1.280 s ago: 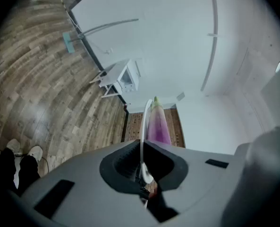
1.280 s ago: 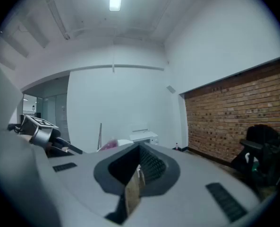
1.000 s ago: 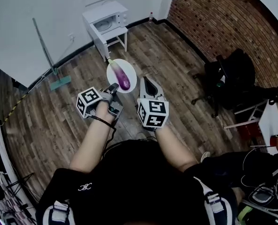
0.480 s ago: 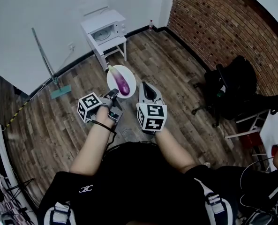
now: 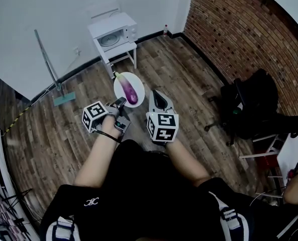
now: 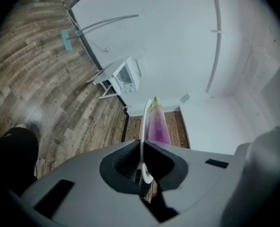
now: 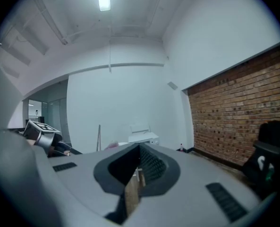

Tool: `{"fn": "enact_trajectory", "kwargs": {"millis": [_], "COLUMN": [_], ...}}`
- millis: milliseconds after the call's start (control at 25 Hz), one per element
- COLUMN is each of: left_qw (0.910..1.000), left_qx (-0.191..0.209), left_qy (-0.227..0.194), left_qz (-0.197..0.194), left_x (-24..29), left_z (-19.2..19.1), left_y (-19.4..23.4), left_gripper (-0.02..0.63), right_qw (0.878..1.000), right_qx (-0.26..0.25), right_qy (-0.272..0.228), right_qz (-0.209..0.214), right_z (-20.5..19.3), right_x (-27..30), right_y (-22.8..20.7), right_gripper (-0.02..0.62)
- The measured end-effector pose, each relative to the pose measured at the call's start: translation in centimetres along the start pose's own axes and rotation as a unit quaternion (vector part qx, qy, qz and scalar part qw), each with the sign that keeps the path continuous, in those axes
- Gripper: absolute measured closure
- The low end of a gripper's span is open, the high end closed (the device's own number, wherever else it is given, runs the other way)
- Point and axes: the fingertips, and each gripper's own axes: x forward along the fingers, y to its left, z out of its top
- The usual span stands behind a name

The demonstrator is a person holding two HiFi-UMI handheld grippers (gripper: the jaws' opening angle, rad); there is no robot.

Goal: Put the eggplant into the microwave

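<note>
A purple eggplant (image 5: 130,91) with a green stem lies on a white plate (image 5: 122,82). My left gripper (image 5: 121,104) is shut on the plate's near rim and holds it level above the wooden floor. In the left gripper view the plate rim (image 6: 143,122) runs edge-on between the pads, with the eggplant (image 6: 156,126) just past it. My right gripper (image 5: 159,96) is shut and holds nothing, close to the plate's right side. The white microwave (image 5: 114,32) stands on a small white table (image 5: 128,47) by the far wall, its door closed.
A mop (image 5: 52,70) leans on the white wall left of the microwave table. A brick wall (image 5: 239,29) runs along the right. A black office chair (image 5: 252,107) stands at right. A small bottle (image 5: 165,30) sits in the far corner.
Both grippers and the plate with the eggplant have moved forward toward the microwave. The left grip on the plate is unchanged; the right stays shut.
</note>
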Motion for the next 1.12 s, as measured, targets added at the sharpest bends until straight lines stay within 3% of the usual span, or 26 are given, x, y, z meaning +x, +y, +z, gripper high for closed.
{"fn": "enact_trajectory", "kwargs": {"millis": [480, 1120], "left_qw": [0.9999, 0.9999], "left_qx": [-0.007, -0.007], "left_qy": [0.008, 0.011], "left_qz": [0.0, 0.007], "left_x": [8.3, 23.4], "left_z": [5.6, 19.5], "left_y": [0.2, -3.4], "left_gripper": [0.589, 0.589], "right_qw": [1.0, 1.0], "right_qx": [-0.019, -0.01], "right_qy": [0.015, 0.028], "right_qz": [0.0, 0.009], "right_z": [0.0, 5.6], "right_x": [8.4, 29.7], "right_y": [-2.9, -7.5], "right_gripper": [0.583, 0.583]}}
